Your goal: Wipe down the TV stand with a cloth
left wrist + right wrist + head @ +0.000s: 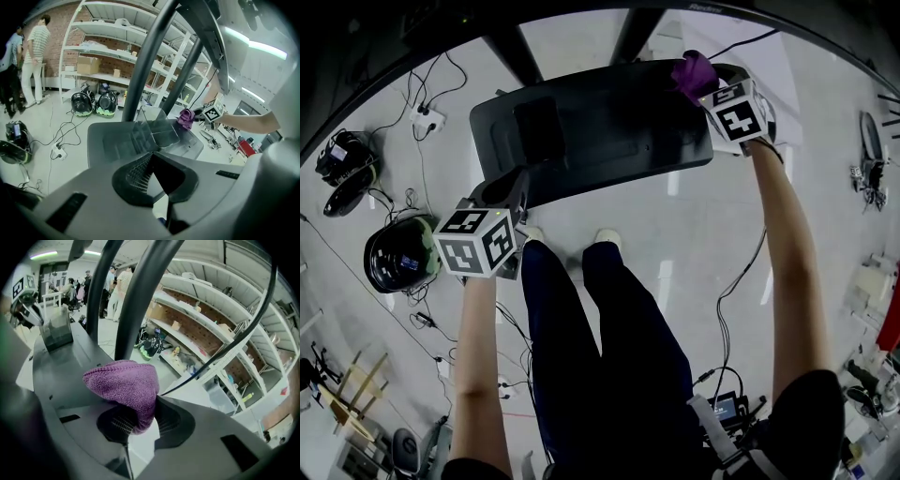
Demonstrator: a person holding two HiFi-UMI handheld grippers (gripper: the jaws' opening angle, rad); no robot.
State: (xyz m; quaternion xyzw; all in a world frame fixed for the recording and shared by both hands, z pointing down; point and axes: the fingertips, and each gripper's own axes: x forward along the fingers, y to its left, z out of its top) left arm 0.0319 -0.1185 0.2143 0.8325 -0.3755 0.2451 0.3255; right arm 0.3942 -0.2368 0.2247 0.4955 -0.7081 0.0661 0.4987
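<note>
Right claw [140,423]: I am clamping it on a bunched purple microfibre cloth [124,383], and the fabric is bulging out above both pads.

Left claw [152,157]: I am holding it with its jaws together, and nothing is sitting between them.

Purple cloth, location: it is sitting at the 1 o'clock corner of the flat dark grey TV stand base [609,141] in the head view.

Left claw, location: it is hanging at the base's 8 o'clock edge with its tips pointing toward 1 o'clock. I cannot tell whether they are touching that edge.

Two dark round upright poles [517,54]: they are rising side by side from the base's 12 o'clock side.

Pale glossy floor [675,244]: it is lying under the base, and a white power strip [427,118] is resting on it at 10 o'clock.

Dark-trousered legs [581,319]: I am standing at the base's 6 o'clock side.
</note>
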